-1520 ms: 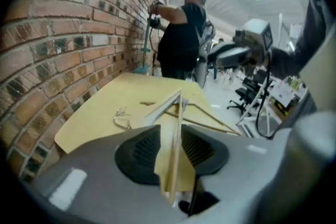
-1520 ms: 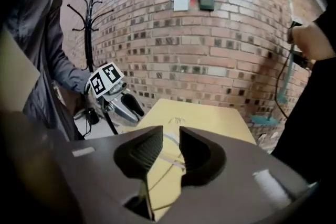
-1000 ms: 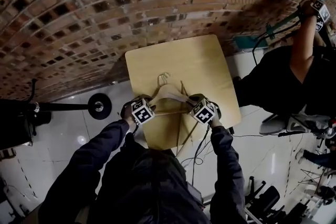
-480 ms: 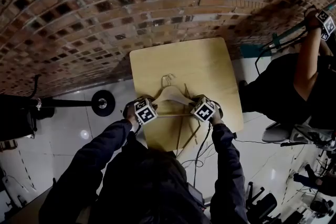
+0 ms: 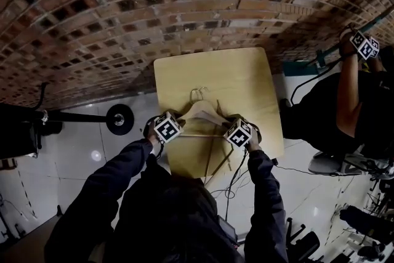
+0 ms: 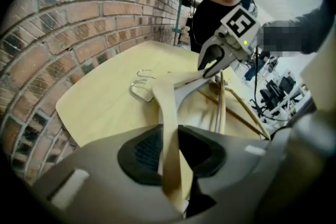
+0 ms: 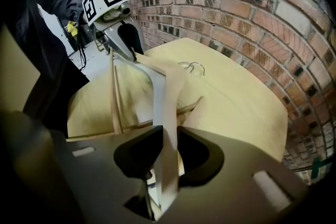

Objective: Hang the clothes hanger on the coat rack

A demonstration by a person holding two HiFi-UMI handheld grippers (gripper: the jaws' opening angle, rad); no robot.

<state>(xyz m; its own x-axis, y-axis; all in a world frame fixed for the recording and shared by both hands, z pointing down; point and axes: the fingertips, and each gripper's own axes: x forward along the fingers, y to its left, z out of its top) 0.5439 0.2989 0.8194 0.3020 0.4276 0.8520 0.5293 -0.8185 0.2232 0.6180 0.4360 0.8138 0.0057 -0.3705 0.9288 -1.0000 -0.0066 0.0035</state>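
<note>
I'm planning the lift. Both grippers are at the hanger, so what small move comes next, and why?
Probably lift the hanger clear of the table: the left gripper and right gripper have just closed their jaws on its arms, and the coat rack stands off to the left.

Left tongs (image 6: 169, 155) now tight on hanger (image 6: 167, 96).

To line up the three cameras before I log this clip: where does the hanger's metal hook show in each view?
Head view: hook at centre, over the table.
Left gripper view: hook left of centre, mid-height.
Right gripper view: hook just right of centre, upper half.
Shared landmark: the brick wall behind the table.
</note>
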